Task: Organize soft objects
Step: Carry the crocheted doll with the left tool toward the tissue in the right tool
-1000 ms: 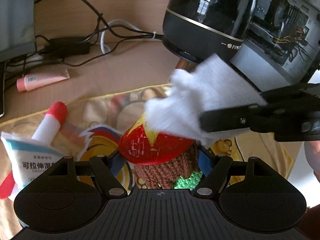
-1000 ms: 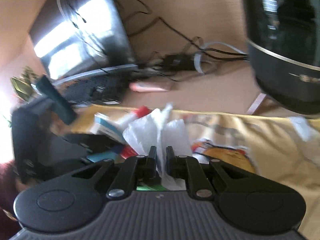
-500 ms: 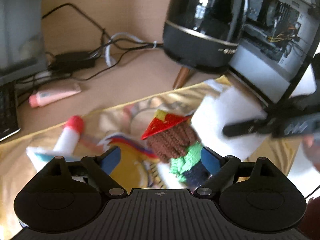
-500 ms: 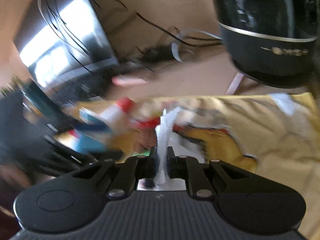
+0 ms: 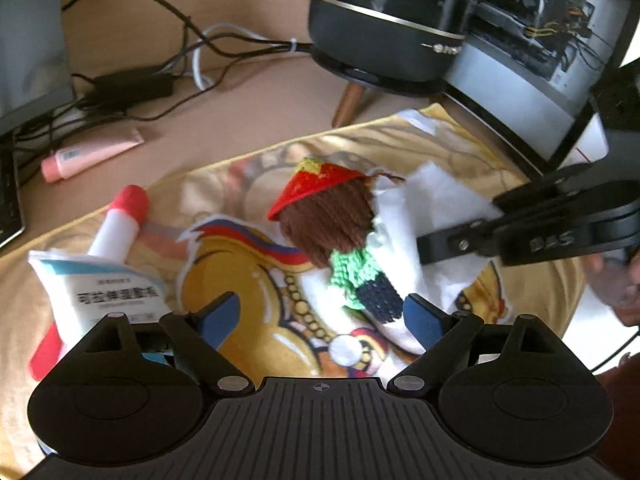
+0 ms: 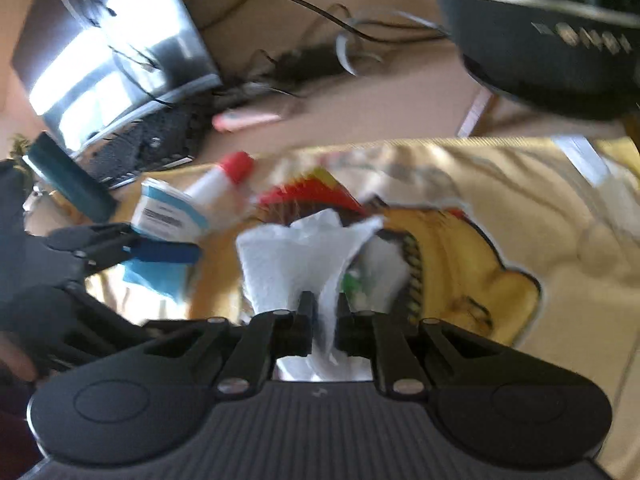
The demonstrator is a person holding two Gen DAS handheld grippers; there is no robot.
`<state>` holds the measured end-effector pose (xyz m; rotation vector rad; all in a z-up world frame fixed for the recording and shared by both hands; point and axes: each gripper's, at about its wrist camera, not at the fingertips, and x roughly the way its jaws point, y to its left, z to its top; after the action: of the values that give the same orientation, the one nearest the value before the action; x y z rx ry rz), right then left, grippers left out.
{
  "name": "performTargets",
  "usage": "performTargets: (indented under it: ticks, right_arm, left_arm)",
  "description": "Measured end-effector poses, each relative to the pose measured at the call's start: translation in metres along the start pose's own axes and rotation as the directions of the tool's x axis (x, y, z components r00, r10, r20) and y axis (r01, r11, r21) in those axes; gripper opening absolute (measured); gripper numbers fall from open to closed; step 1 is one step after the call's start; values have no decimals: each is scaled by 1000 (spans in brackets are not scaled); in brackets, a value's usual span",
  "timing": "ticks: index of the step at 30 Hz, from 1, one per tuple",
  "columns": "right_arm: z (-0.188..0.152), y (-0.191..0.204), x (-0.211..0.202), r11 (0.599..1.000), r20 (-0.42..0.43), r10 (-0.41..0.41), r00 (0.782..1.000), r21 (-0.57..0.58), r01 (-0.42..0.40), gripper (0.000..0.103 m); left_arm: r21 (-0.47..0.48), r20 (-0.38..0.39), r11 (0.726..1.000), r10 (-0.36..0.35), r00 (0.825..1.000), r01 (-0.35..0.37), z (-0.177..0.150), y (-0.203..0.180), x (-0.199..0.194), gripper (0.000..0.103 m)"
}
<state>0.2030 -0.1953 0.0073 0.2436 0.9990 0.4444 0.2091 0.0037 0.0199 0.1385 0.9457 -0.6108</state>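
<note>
A crocheted doll [image 5: 340, 224] with a red hat, brown body, green and navy bottom lies on the yellow printed cloth [image 5: 248, 320]. My left gripper [image 5: 320, 316] is open just in front of it, holding nothing. A white tissue [image 5: 440, 208] lies against the doll's right side, and my right gripper [image 5: 460, 240] is shut on it there. In the blurred right wrist view the tissue [image 6: 296, 256] sticks up between the closed fingers of my right gripper [image 6: 323, 312], with the doll's red hat [image 6: 312, 196] behind it.
A wet-wipes pack [image 5: 104, 292] and a white tube with a red cap [image 5: 120, 220] lie on the cloth at the left. Behind are a pink tube [image 5: 88, 154], cables, a black round appliance [image 5: 392, 20] and a computer case [image 5: 532, 40]. A hand [image 5: 616, 284] shows at the right.
My left gripper has let go of the doll and drawn back; the doll now lies on the cloth. My right gripper has brought the tissue down beside the doll.
</note>
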Motion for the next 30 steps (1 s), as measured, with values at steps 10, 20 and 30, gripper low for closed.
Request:
performTargets:
  ticks: [10,20,30]
  right_arm:
    - [-15,-54,-25,988,63,-126,990,95,120,11]
    - [-22,-71,-43,985,130,-95,987,154,75,11]
    - [-27,-68,-36,986,99,-125,987,125,113,11]
  left_arm:
    - [272,8,962,-17,1000,14,14,-77,25,93]
    - [268,-20,939,227,974,-213,26,-77,69,95]
    - [-220,37,975,8,999,1,13,9,41,73]
